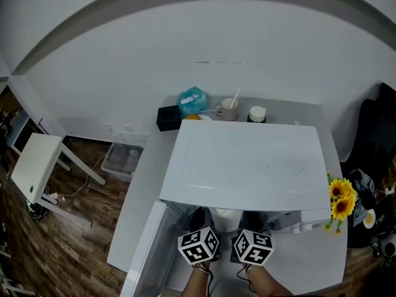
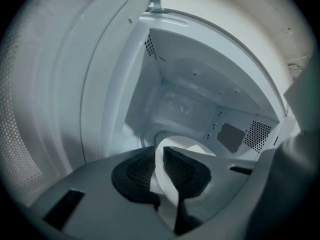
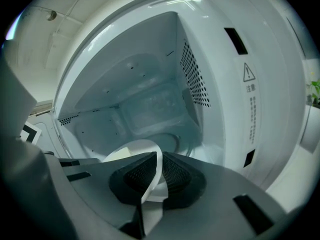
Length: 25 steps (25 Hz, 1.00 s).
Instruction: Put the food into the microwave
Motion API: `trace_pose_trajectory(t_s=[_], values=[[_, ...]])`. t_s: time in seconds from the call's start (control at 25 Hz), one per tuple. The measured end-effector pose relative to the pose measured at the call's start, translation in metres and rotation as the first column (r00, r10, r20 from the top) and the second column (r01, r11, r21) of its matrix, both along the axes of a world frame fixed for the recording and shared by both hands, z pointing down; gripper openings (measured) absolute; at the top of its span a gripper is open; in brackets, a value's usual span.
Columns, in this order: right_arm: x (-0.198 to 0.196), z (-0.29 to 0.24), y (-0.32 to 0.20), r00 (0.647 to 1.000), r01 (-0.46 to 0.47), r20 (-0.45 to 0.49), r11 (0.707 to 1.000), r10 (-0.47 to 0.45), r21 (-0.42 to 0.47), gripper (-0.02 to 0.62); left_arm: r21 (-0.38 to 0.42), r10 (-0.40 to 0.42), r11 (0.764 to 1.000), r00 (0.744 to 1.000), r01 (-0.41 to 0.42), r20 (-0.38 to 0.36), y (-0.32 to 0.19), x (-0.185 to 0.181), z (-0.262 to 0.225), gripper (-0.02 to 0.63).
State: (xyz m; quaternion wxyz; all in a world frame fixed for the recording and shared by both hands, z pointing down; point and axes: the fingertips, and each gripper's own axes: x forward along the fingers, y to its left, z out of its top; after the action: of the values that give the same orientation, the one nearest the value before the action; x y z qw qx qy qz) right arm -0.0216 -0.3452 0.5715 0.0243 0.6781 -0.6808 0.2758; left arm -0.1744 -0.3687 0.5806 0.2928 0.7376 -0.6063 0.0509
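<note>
The white bowl (image 1: pixel 226 218) sits upright at the open mouth of the microwave (image 1: pixel 247 159), mouth up and rim close to level. It is round, with no long side of its own. The line between the two grips on its rim runs across the oven's opening. The left gripper (image 2: pixel 160 169) has its dark pads closed on the thin rim at the bowl's left. The right gripper (image 3: pixel 159 171) pinches the rim on the opposite side in the same way. What lies in the bowl shows only as a pale patch. Ahead of it the cavity runs back to the rear wall, with the round turntable (image 3: pixel 170 141) on the floor. The door (image 1: pixel 148 252) is swung out just beside the left gripper, and the perforated side wall (image 3: pixel 195 79) stands near the right one. The oven stands on a white table (image 1: pixel 145 197). Behind it are a black box (image 1: pixel 168 117), a blue bag (image 1: pixel 192 99), a cup (image 1: pixel 229 110) and a white jar (image 1: pixel 257 114). Sunflowers (image 1: pixel 340 197) are at its right.
</note>
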Motion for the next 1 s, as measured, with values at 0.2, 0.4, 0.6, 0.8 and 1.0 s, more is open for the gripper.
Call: trace_pose_trajectory(t_s=[0.2,0.4,0.6,0.8,1.0], values=[[-0.001,0.001,-0.008,1.0,-0.008,-0.012,1.0,0.008,0.0,0.044,0.007,-0.006,1.0,1.0,0.006,0.016,-0.008,-0.001,0.001,0.052],[0.002,0.006,-0.012,0.999,-0.028,-0.024,1.0,0.028,-0.01,0.044,0.015,-0.008,1.0,0.999,0.007,0.048,-0.013,0.002,0.002,0.052],[0.005,0.008,-0.016,0.998,-0.047,-0.031,0.999,0.047,-0.012,0.044,0.011,-0.02,1.0,0.998,0.019,0.062,-0.017,0.005,0.005,0.052],[0.005,0.012,-0.02,0.999,-0.048,-0.022,0.998,0.047,-0.028,0.044,0.009,-0.038,0.999,0.997,0.038,0.072,-0.02,0.005,0.007,0.052],[0.004,0.012,-0.026,0.998,-0.04,-0.042,0.999,0.038,-0.033,0.044,0.017,-0.045,0.999,0.995,0.043,0.086,-0.027,0.004,0.009,0.052]])
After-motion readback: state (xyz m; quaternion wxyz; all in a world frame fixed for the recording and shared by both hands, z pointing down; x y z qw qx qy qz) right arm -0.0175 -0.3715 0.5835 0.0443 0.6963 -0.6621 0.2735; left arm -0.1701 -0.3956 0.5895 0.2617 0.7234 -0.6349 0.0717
